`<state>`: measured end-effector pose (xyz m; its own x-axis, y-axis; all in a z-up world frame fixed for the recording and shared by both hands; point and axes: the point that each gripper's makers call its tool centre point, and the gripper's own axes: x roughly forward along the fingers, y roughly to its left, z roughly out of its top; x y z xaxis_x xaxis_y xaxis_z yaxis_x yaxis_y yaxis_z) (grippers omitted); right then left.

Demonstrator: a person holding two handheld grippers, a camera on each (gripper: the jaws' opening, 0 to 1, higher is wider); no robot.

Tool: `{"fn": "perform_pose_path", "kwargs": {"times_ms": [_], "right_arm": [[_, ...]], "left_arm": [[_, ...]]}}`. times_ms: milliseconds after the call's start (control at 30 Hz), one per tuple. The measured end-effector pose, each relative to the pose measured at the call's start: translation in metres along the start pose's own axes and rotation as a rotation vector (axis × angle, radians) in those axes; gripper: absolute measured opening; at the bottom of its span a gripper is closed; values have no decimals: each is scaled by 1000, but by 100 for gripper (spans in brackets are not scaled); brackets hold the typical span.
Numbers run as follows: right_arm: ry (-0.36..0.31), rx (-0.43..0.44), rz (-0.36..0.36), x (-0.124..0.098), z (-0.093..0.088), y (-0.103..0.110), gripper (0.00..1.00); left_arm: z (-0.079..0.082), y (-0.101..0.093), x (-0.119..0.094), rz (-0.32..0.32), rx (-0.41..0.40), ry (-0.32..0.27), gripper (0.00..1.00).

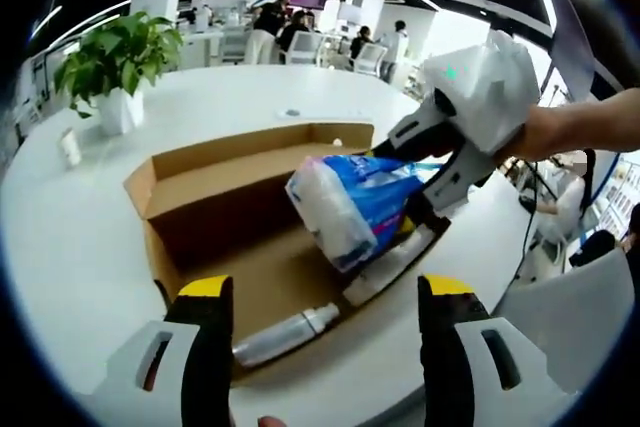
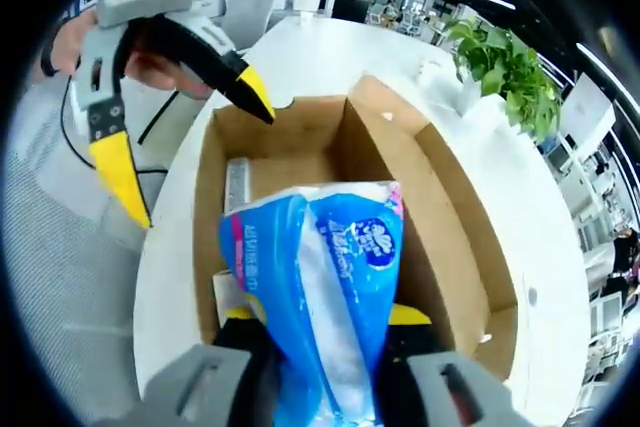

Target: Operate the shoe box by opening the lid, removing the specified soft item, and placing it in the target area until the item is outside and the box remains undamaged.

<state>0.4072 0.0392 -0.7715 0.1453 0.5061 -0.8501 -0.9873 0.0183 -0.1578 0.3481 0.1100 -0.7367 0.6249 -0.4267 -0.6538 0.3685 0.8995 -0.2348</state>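
Observation:
The open cardboard shoe box (image 1: pixel 190 162) lies on a white table, its lid folded back. My right gripper (image 1: pixel 405 192) reaches in from the right and is shut on a blue and white soft tissue pack (image 1: pixel 350 202), held tilted just above the box floor. My left gripper (image 1: pixel 325 292) stands open at the box's near edge, holding nothing. In the right gripper view the pack (image 2: pixel 330 277) rises between my right gripper's (image 2: pixel 325 317) yellow-tipped jaws over the box (image 2: pixel 455 237). My left gripper (image 2: pixel 205 167) hangs open beside the box's left side.
A silver bottle (image 1: pixel 285 335) lies in the box's near corner, next to a flat white piece (image 1: pixel 385 272). A potted plant (image 1: pixel 115 57) and a small white object (image 1: pixel 68 147) stand on the table (image 1: pixel 60 247) beyond the box. People and office chairs fill the background.

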Motion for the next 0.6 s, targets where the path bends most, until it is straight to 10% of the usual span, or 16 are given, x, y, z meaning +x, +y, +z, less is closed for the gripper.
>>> {"fn": "perform_pose_path", "kwargs": {"times_ms": [600], "right_arm": [[-39,-45,-36,-42,17,-10,33]], "left_arm": [[-3,-2,2,-15,21,6,78]]}}
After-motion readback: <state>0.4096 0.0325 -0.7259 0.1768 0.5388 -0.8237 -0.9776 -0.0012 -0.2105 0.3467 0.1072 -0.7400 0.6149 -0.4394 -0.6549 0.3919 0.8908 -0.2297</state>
